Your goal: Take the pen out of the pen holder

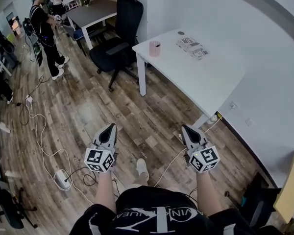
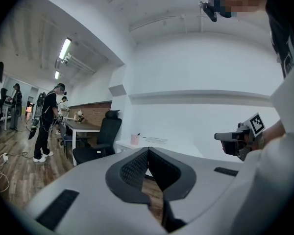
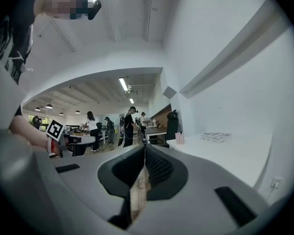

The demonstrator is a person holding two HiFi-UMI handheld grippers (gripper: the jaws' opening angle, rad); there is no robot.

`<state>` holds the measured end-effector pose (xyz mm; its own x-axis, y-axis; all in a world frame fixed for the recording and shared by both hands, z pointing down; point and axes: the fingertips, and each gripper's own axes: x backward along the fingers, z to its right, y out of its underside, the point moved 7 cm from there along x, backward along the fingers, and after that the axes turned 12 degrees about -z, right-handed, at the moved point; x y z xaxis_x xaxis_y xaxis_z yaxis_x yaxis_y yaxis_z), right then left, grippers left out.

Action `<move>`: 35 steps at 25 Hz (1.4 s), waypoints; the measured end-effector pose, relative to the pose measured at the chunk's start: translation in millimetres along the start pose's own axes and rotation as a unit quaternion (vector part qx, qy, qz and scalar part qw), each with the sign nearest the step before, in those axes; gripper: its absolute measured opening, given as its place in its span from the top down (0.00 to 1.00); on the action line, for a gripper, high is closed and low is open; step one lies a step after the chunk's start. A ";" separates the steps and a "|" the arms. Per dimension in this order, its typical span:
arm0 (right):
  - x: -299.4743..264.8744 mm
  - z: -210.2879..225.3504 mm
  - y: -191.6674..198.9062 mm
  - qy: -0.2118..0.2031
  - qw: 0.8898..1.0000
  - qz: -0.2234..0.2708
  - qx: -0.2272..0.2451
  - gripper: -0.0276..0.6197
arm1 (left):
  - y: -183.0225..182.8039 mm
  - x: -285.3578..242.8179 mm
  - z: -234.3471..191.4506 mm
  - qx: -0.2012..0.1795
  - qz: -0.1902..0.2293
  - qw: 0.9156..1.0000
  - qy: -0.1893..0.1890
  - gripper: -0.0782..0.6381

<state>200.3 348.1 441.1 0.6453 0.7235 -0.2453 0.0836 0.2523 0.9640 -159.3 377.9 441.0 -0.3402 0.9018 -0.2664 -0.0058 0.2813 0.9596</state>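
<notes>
A wooden floor is filling most of the head view, and a white bench is standing at 2 o'clock. A black chair is sitting at 12 o'clock, just beside the bench. The left gripper at 7 o'clock and the right gripper at 5 o'clock are hanging level over the floor, well apart from the bench, with both pairs of jaws pressing together on nothing. The pink holder is standing on the bench's 11 o'clock corner, and the pen is poking up from it, barely showing.
</notes>
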 end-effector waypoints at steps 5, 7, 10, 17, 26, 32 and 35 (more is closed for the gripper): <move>-38.1 15.0 -8.7 -0.004 1.000 0.000 -0.011 0.92 | -3.2 -30.3 -25.6 0.008 -0.007 1.000 -0.002 0.87; -50.9 21.1 -13.0 0.000 1.000 -0.002 -0.010 0.92 | -4.8 -43.2 -35.0 0.012 -0.009 1.000 0.000 0.87; -70.4 31.5 -18.6 0.006 1.000 -0.006 -0.009 0.92 | -9.1 -65.0 -48.9 0.016 -0.010 1.000 0.003 0.87; -109.0 45.8 -18.6 0.027 0.999 -0.022 -0.016 0.91 | -20.3 -108.8 -74.7 0.016 -0.010 1.000 0.024 0.87; -151.9 56.4 -21.0 0.049 0.998 -0.015 -0.031 0.91 | -26.8 -137.5 -111.1 0.006 -0.008 0.999 0.035 0.87; -170.1 55.6 -24.5 0.043 0.998 -0.009 -0.054 0.77 | -30.8 -136.2 -130.3 0.007 -0.009 0.999 0.030 0.87; -177.3 56.9 -27.5 0.039 0.997 -0.007 -0.061 0.71 | -29.0 -135.5 -136.9 0.012 -0.009 1.000 0.027 0.87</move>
<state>126.8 176.3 463.9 0.5833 0.7657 -0.2710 -0.0036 0.3360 0.9418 -241.8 202.7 461.6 -0.3897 0.8778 -0.2785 0.0101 0.3065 0.9518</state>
